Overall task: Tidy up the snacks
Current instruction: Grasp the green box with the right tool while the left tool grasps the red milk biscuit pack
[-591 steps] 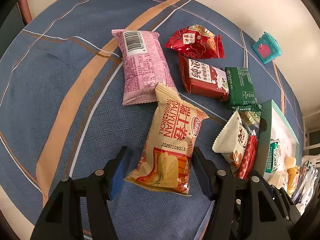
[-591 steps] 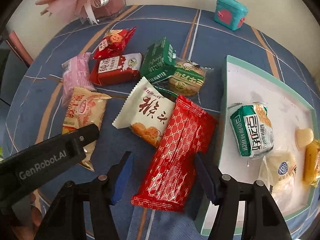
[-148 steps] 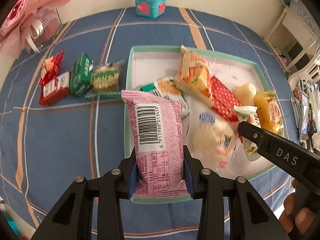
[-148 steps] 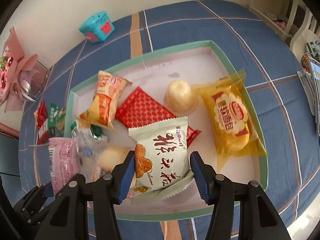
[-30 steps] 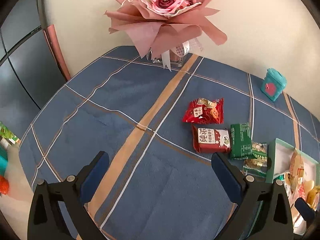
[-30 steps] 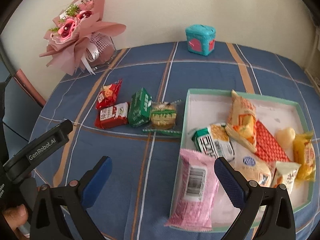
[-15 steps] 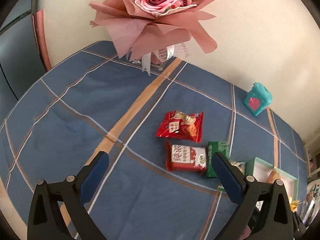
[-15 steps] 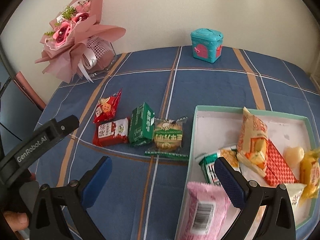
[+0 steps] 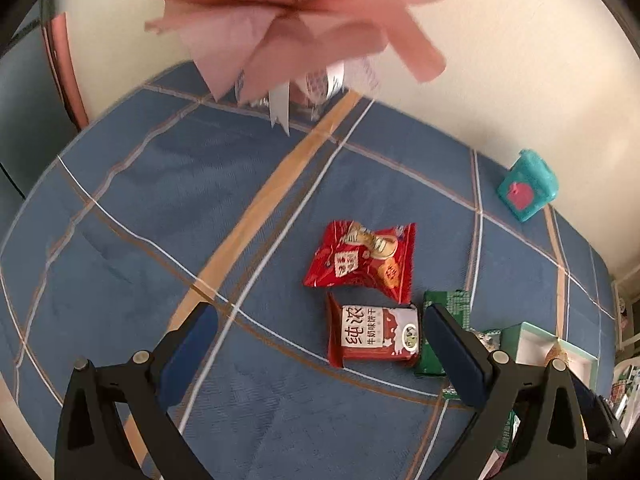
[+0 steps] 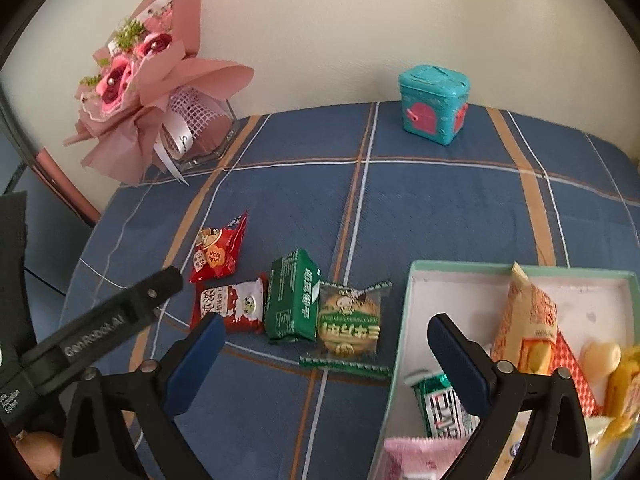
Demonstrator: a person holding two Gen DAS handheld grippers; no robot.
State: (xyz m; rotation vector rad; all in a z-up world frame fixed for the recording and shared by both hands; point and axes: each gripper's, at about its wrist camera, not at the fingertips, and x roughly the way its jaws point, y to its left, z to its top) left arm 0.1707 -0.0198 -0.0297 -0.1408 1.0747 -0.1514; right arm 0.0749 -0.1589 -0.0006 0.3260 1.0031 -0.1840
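Snacks on cloth: two red [image 10: 218, 254], one green [image 10: 293, 297], one cookie [image 10: 349, 324].

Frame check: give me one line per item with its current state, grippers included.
left gripper: open, empty.
right gripper: empty, jaws closing slightly, nothing between them.
tray: holds several snacks, not full.
red snack packet: on the tablecloth, outside the tray.
red milk biscuit pack: on the cloth, outside.
green pack: on the cloth, outside.
round biscuit packet: on the cloth, beside the tray.
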